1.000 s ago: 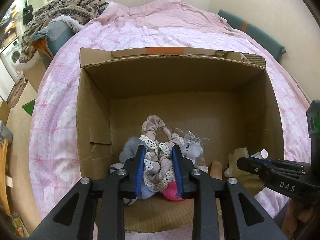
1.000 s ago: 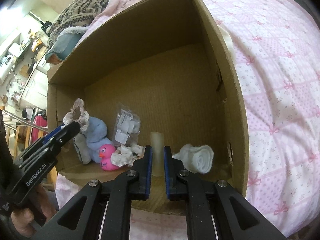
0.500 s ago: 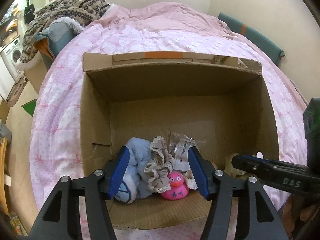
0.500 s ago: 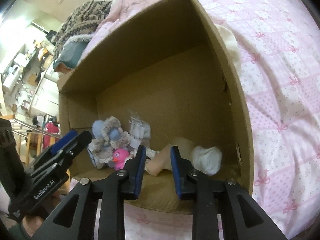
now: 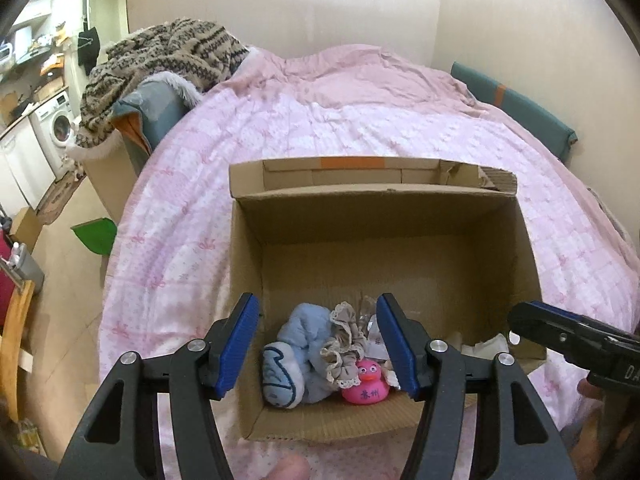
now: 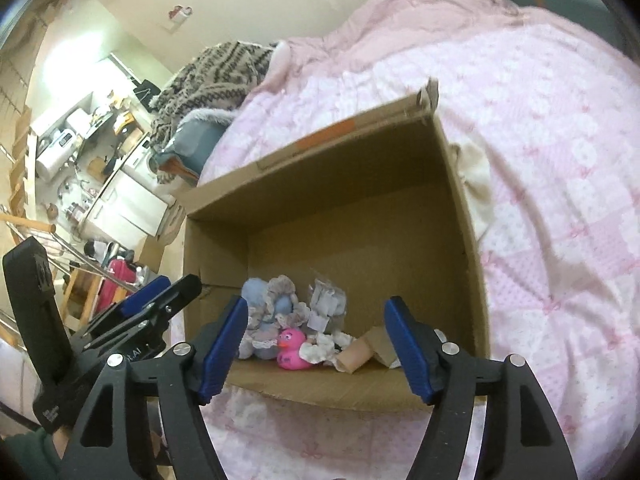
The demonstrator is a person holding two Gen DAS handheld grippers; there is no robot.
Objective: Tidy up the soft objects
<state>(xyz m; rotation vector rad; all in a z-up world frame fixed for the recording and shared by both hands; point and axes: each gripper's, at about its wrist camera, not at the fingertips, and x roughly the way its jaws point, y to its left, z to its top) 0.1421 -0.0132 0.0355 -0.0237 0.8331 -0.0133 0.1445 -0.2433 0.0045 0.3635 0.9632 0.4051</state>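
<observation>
Cardboard box (image 5: pixel 372 280) on bed, soft things bunched at near wall: blue plush (image 5: pixel 296 356), lace scrunchie (image 5: pixel 340 344) draped over it, pink duck (image 5: pixel 366 384) just right. Left gripper (image 5: pixel 318 344), right gripper (image 6: pixel 316 344): jaws apart, empty. Scrunchie looks light, floppy; pinch bunched fabric mid-loop.

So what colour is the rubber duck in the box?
Bright pink rubber duck with an orange beak, clearest in the left wrist view.

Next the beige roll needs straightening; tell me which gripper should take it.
Right gripper, probably: the fallen beige foam roll lies between its open fingers in the brown cardboard box. The left gripper, also open, faces the pink rubber duck.
</observation>
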